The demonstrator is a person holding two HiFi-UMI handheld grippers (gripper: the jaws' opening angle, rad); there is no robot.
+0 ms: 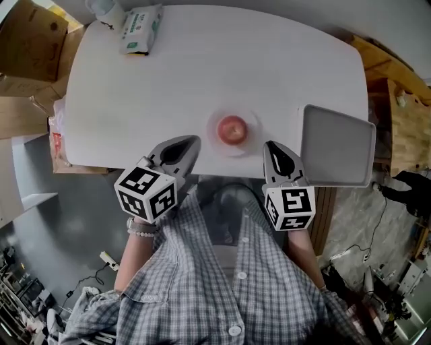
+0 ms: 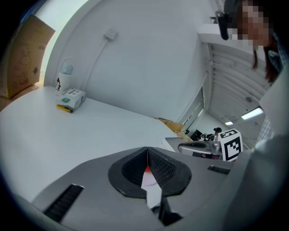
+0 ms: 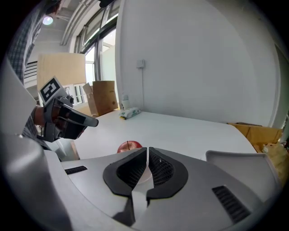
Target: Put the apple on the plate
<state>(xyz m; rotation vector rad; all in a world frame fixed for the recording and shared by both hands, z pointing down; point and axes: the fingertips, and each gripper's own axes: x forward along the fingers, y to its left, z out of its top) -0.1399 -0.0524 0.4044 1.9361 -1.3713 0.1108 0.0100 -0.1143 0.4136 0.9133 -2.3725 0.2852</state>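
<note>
A red apple (image 1: 232, 129) sits on a small white plate (image 1: 213, 139) near the front edge of the white table (image 1: 202, 74). My left gripper (image 1: 190, 141) hovers just left of the plate at the table's edge, its jaws shut with nothing in them. To the right of the plate my right gripper (image 1: 272, 145) is also shut and empty. In the right gripper view the apple (image 3: 129, 146) shows just beyond the closed jaws (image 3: 147, 149). Through the closed left jaws (image 2: 147, 149) only a red sliver of the apple (image 2: 146, 169) shows.
A grey tray (image 1: 338, 145) lies at the table's right front corner, overhanging the edge. A tissue pack (image 1: 140, 28) and a bottle (image 1: 106, 9) stand at the far left corner. Cardboard boxes (image 1: 30, 47) sit on the floor left of the table.
</note>
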